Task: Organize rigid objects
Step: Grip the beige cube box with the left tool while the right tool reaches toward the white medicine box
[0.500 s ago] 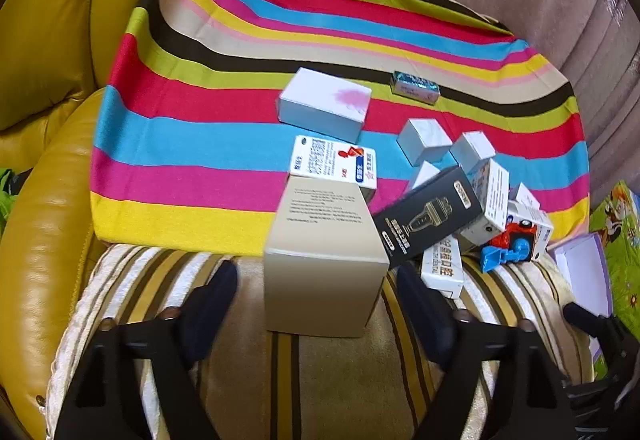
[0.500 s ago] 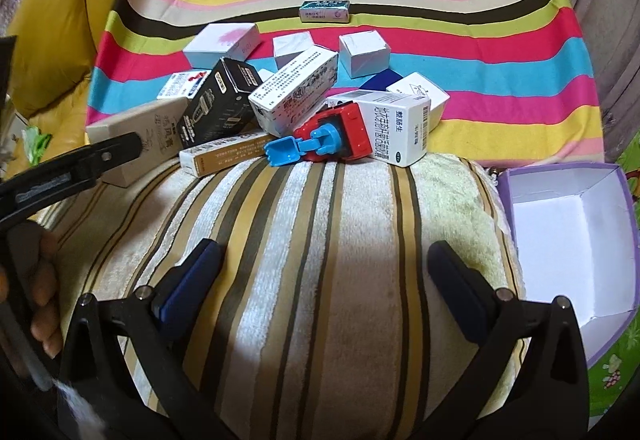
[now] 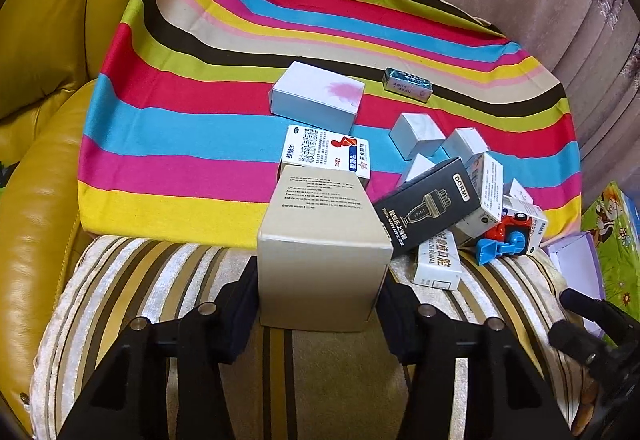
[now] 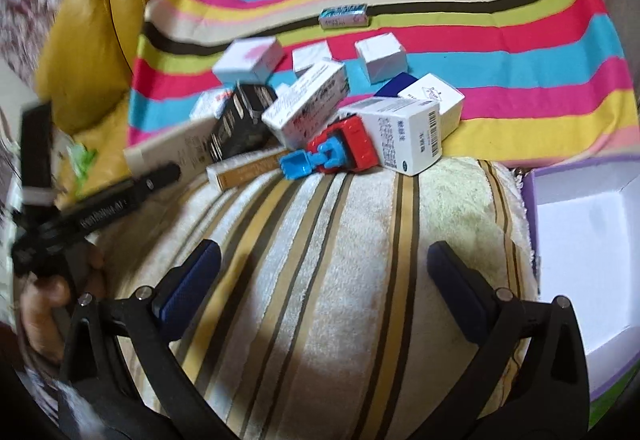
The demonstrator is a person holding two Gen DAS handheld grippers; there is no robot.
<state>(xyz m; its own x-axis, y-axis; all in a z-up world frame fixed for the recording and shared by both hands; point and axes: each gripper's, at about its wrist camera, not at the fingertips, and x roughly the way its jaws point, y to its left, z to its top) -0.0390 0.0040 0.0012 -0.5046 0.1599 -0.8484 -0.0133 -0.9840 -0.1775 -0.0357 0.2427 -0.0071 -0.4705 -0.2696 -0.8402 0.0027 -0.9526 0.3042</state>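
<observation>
- Far left: yellow leather sofa arm (image 3: 44, 168), with the striped plush cushion (image 3: 132, 280) lying against it.
- Behind the cushion: multicoloured striped cloth (image 3: 180, 128) spread flat, carrying most of the boxes.
- Left gripper (image 3: 320, 304) clenched on the tan cardboard box (image 3: 324, 264), one dark pad pressed to each side; box upright at the seam between cushion and cloth.
- Touching the tan box's far edge: white medicine box with red mark (image 3: 328, 154); further back, white box with pink smudge (image 3: 316, 96), apart from a small teal packet (image 3: 406, 84).
- Right of the tan box: black DORMI box (image 3: 428, 206) tilted against it, leaning over a white-and-gold toothpaste box (image 3: 438, 264).
- Beside these: heap of small white boxes (image 3: 416, 134), then a red and blue toy vehicle (image 4: 336, 152) on the cushion's far edge, touching a barcoded white box (image 4: 408, 136).
- Right gripper (image 4: 324, 284) released, jaws spread wide above bare cushion, nothing between them.
- Far right: open purple-rimmed box (image 4: 580, 236) with white inside, just beside the cushion.
</observation>
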